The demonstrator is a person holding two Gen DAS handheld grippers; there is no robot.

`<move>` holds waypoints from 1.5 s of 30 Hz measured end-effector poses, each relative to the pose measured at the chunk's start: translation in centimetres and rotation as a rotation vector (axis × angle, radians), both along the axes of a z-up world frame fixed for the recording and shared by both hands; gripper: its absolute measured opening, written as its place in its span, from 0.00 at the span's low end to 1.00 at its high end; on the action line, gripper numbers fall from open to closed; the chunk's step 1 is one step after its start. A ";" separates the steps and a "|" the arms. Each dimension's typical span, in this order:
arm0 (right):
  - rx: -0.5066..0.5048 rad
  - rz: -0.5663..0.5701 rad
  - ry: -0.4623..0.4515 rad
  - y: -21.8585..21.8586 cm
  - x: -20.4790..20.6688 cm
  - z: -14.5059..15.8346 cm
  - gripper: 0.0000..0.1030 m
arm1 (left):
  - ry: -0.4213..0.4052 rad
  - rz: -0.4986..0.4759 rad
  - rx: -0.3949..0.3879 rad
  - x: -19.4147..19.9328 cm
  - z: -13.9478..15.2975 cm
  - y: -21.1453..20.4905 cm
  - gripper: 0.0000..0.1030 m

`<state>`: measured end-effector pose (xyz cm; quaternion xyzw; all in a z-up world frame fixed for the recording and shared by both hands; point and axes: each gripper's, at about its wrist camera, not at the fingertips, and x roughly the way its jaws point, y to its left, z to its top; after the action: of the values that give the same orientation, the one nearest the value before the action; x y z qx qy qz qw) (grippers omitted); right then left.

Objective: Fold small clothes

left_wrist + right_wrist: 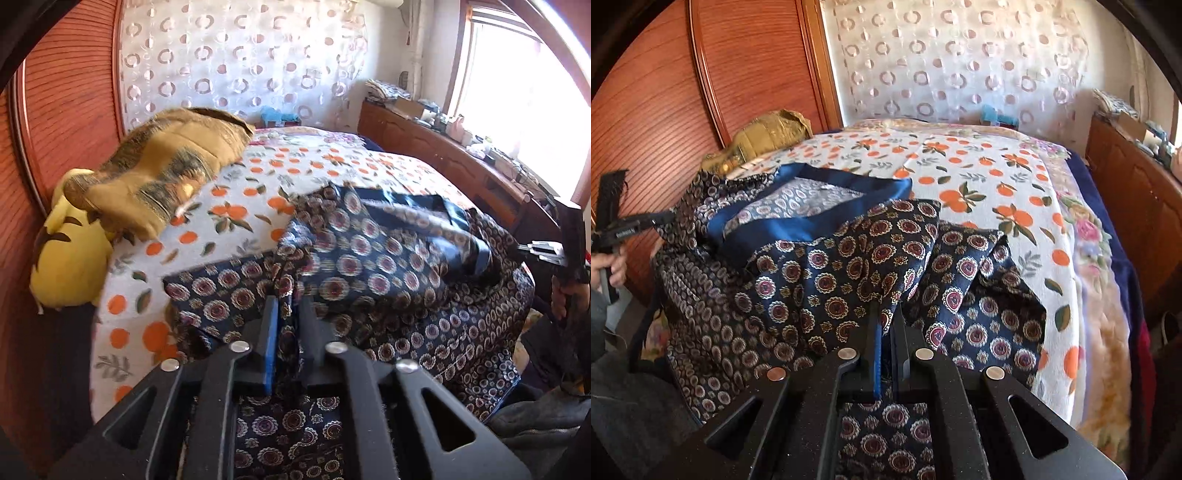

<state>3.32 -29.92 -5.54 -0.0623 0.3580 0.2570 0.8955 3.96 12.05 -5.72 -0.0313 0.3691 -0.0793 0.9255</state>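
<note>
A navy garment with round medallion prints and a plain blue band (369, 266) lies crumpled on the near part of the bed. In the left wrist view my left gripper (288, 306) has its jaws a little apart, and a strip of the garment hangs loosely in the gap. In the right wrist view my right gripper (886, 314) is shut on a fold of the same garment (831, 266), whose cloth bunches up ahead of the fingertips. The blue band (812, 218) sits at the garment's far left side. A hand (609, 266) holds the other gripper at the left edge of that view.
The bed wears a white sheet with orange fruit prints (240, 192). A mustard-brown garment (166, 166) and a yellow plush toy (66, 266) lie by the wooden wardrobe (66, 110). A cluttered wooden cabinet (443, 147) runs under the window on the right.
</note>
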 end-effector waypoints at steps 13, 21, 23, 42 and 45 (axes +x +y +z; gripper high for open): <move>0.024 0.001 -0.090 1.0 -0.7 5.3 0.46 | -0.038 -0.070 0.002 5.0 3.0 -1.7 0.62; 0.004 -0.020 0.016 3.7 7.2 3.7 0.46 | 0.164 -0.111 -0.027 13.1 -0.9 -1.8 0.61; 0.005 -0.017 0.047 4.2 9.0 3.2 0.46 | 0.204 -0.113 -0.013 14.0 -2.0 -1.9 0.60; 0.027 0.115 0.114 8.1 12.7 5.2 0.05 | 0.096 -0.159 0.059 10.2 0.5 -4.4 0.03; 0.064 0.133 0.057 7.2 9.8 7.3 0.05 | 0.004 -0.150 0.023 6.4 3.4 -3.5 0.03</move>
<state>13.11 -22.73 1.74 -0.0497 0.3700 0.3290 0.8674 10.35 8.55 -2.29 0.0068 0.3732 -0.1442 0.9165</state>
